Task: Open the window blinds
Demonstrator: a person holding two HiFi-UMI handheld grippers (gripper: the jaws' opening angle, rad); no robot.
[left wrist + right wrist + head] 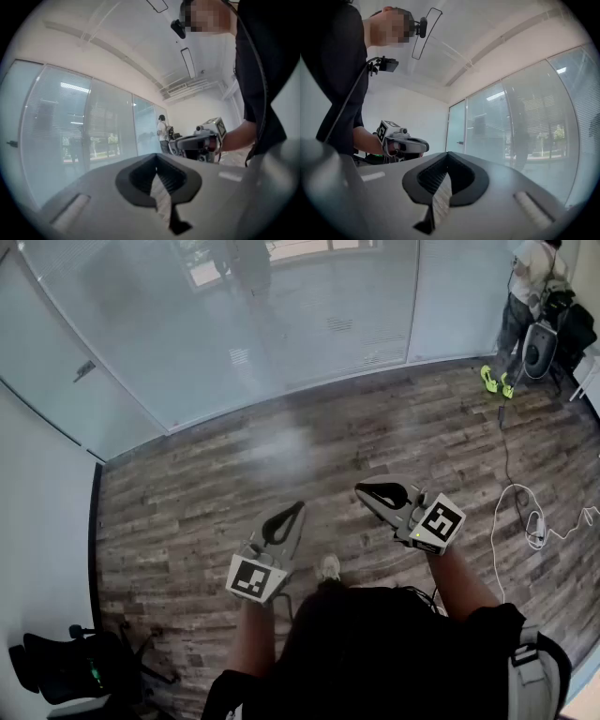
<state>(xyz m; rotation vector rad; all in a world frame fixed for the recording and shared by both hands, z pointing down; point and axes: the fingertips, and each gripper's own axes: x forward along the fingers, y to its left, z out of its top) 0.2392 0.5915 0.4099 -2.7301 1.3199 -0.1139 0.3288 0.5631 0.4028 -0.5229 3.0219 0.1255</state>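
- The window blinds (281,324) hang along the far side of the room, behind a wall of glass panels. They look pale and hazy, and fine level slats show in places.
- Through part of the blinds the left gripper view shows greenery outside.
- Neither gripper touches the blinds; both are well apart from the glass wall, held over the floor in front of the person.
- The left gripper (298,509) points level toward the glass, its two jaws pressed together with nothing between them.
- The right gripper (362,489) is just to the right of it, also level, its jaws pressed together and empty.
- The two grippers are near each other but do not touch; each shows up in the other's view, with a marker cube at its near end.
- A wood floor (206,493) runs from the person's feet to the foot of the glass wall.
- A white cable (511,512) lies in loops on the floor at the right.
- Another person (530,287) stands at the far right corner beside dark equipment.
- A black chair (75,667) sits at the near left, beside a white wall (37,521).
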